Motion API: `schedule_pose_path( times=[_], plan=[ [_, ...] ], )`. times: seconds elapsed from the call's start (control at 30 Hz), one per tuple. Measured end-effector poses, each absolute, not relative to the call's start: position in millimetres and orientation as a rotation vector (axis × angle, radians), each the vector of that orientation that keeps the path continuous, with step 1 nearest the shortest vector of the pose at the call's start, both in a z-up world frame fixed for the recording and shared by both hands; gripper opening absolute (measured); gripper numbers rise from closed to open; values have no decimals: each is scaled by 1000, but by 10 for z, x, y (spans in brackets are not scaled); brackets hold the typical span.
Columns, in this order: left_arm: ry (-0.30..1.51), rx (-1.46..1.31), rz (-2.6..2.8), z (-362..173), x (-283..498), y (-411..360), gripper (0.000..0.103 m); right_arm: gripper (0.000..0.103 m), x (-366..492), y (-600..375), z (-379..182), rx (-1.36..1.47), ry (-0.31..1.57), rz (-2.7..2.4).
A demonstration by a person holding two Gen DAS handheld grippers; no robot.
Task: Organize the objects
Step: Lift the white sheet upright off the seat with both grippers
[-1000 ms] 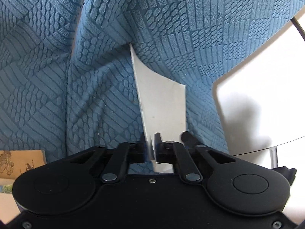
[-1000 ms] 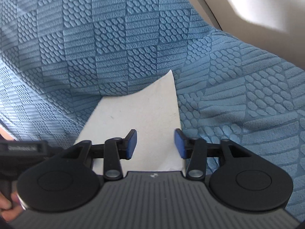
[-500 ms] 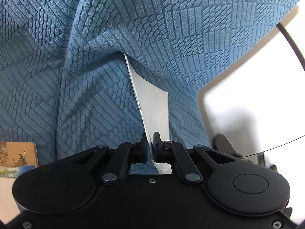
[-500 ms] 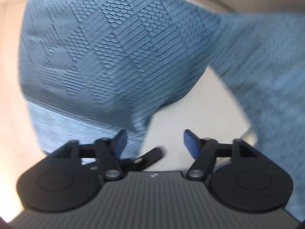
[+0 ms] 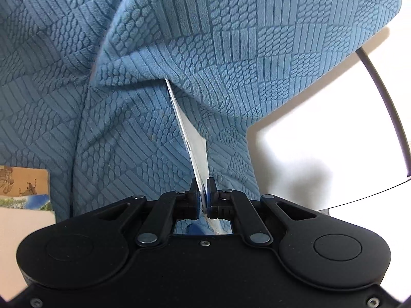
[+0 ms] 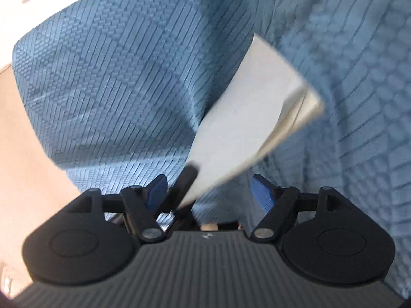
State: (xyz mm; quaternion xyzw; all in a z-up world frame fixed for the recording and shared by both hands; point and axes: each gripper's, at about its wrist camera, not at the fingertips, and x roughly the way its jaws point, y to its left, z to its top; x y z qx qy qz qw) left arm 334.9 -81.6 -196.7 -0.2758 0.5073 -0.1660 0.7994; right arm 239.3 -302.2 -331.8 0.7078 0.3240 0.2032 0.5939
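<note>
- The left gripper (image 5: 203,192), at lower centre of the left wrist view, is clamped tight on the near edge of a thin white card (image 5: 196,154), with its black jaws pressed together on the sheet.
- Seen edge-on there, the card rises as a narrow sliver up and to the left, and its far end disappears under a fold of blue textured fabric (image 5: 231,51).
- That blue textured fabric, embossed with squares of ribs and pebbles, fills most of the left wrist view and bunches into a deep crease just above the card.
- At the right of that view lies a bright white surface (image 5: 321,133), crossed by a thin dark cable (image 5: 385,97) that curves down the right edge.
- At the lower left of the same view, a printed brown picture card (image 5: 23,183) peeks out beside the fabric.
- The right gripper (image 6: 208,192), at lower centre of the right wrist view, stands wide, its blue pads (image 6: 260,191) well apart and pressing on nothing.
- In the right wrist view the white card (image 6: 246,118) shows its broad face, tilted up to the right, motion-blurred, with its low corner reaching between the open jaws.
- A dark blurred bar (image 6: 183,182) meets that low corner; I cannot tell what it is.
- A pale tan surface (image 6: 30,141) fills the left edge.
</note>
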Motion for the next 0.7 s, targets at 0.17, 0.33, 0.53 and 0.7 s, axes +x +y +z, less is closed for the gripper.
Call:
schedule_pose_path(
  times=[0.17, 0.33, 0.53, 0.7],
  plan=[
    [1093, -620, -358, -1964, 3291, -719, 3, 27, 2420, -3141, -3310, 1573, 769, 359],
    [1080, -613, -352, -1900, 3167, -650, 4, 13, 2374, -3142, -3116, 1387, 769, 341],
    [1060, -648, -371, -1725, 2911, -497, 4, 12, 2262, -3071, -2715, 1176, 746, 380],
    [1037, -661, -379, -1473, 2640, -381, 4, 13, 2089, -2992, -2414, 1076, 751, 394]
  ],
)
